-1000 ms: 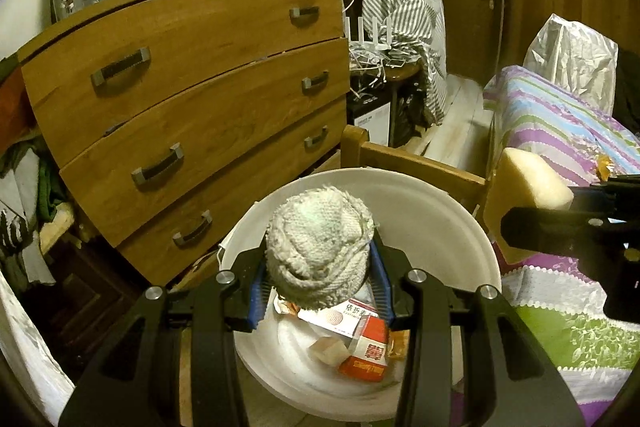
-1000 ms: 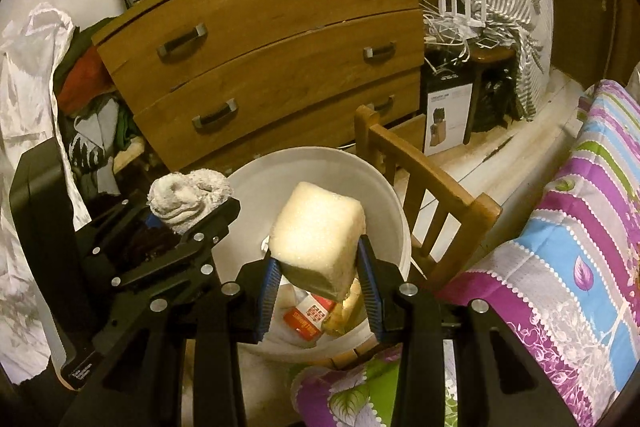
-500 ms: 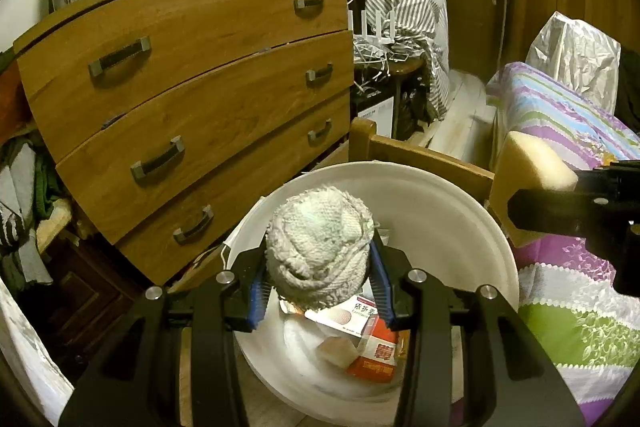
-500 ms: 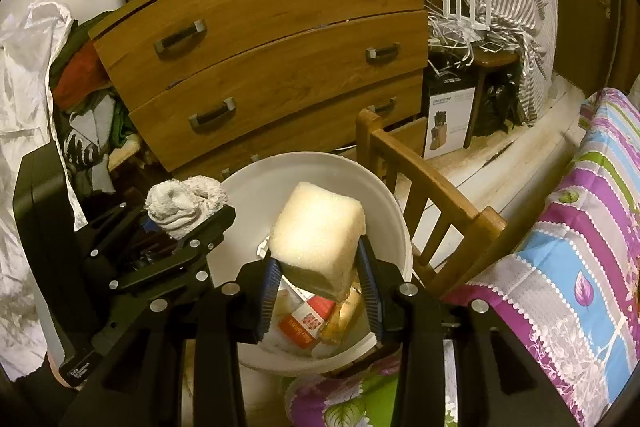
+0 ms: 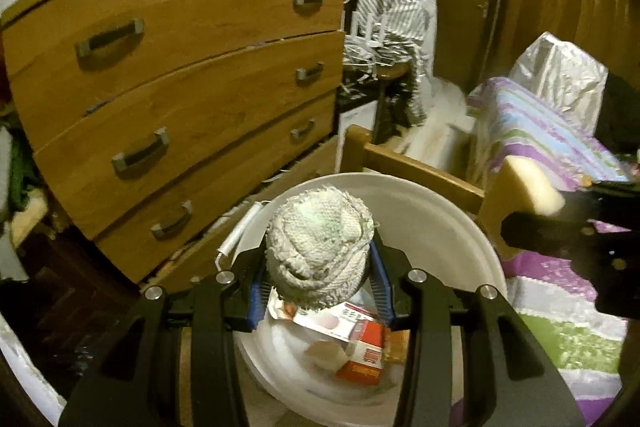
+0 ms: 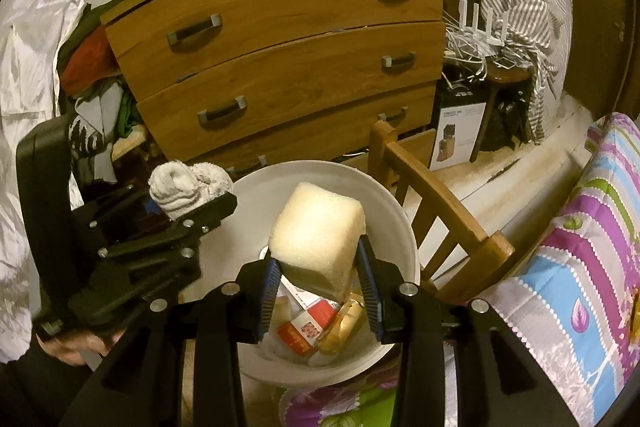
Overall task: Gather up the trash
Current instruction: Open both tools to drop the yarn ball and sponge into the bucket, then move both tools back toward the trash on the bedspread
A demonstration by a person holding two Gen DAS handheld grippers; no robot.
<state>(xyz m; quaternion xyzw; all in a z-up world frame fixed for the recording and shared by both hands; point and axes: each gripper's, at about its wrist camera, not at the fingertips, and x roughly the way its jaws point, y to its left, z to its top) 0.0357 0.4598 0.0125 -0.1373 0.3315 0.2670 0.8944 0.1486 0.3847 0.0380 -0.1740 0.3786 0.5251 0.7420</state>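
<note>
Both tongs are pinching trash above the round white plastic bucket (image 6: pixel 400 223): the left tongs (image 5: pixel 318 291) are squeezing a balled-up grey-white knitted rag (image 5: pixel 318 247), and the right tongs (image 6: pixel 318 291) are gripping a pale yellow foam sponge block (image 6: pixel 320 231). Beneath them, a red carton (image 6: pixel 306 327) and other wrappers are lying in the bucket. Judging by this, the drop-off step is under way; next, each pair needs spreading so its load falls inside the rim. Behind, a wooden chair (image 6: pixel 436 195) is standing beside a brown three-drawer dresser (image 6: pixel 288 39).
</note>
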